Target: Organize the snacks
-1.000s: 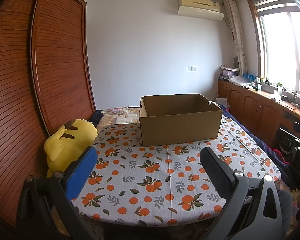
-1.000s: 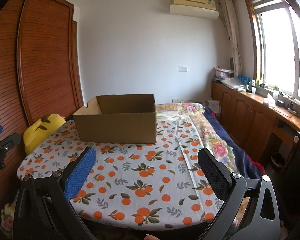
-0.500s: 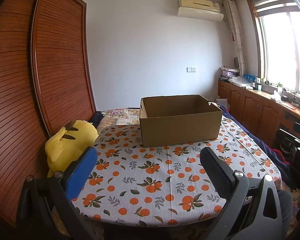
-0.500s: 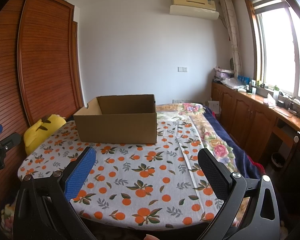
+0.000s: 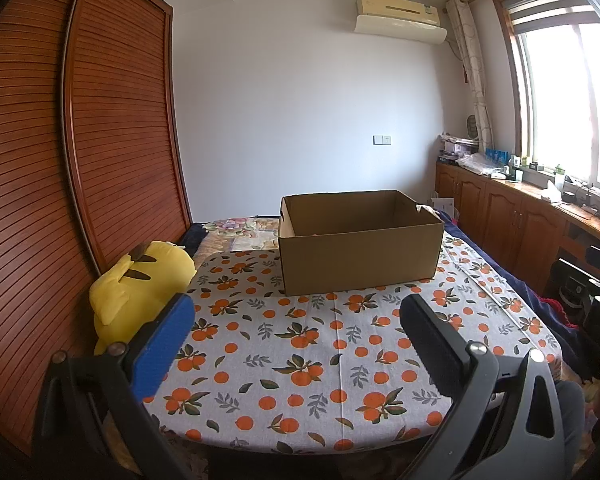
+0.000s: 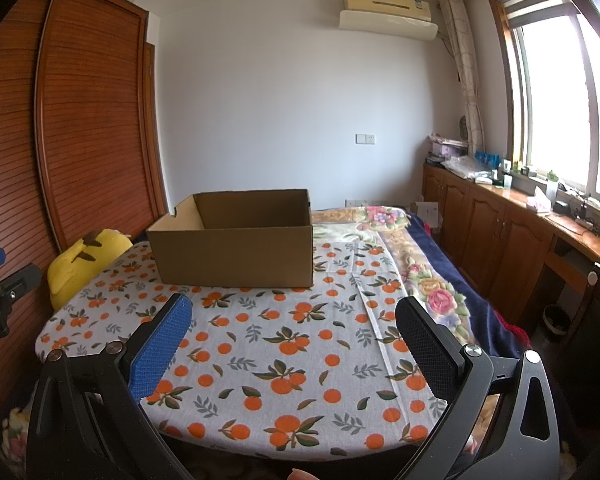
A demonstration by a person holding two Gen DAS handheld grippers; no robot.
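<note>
An open brown cardboard box [image 5: 360, 252] stands at the far side of a table covered with an orange-print cloth [image 5: 300, 344]; it also shows in the right wrist view [image 6: 236, 252]. Its inside is mostly hidden by its walls. No snacks are visible on the cloth. My left gripper [image 5: 296, 320] is open and empty, held above the table's near edge. My right gripper [image 6: 292, 320] is open and empty, also above the near edge, to the right of the box. The left gripper's tip [image 6: 4, 280] shows at the left edge of the right wrist view.
A yellow plush toy [image 5: 136, 288] sits at the table's left, against a wooden slatted wardrobe [image 5: 60, 200]. A bed with floral bedding [image 6: 420, 272] lies to the right behind the table. Wooden cabinets [image 6: 500, 240] run under the window.
</note>
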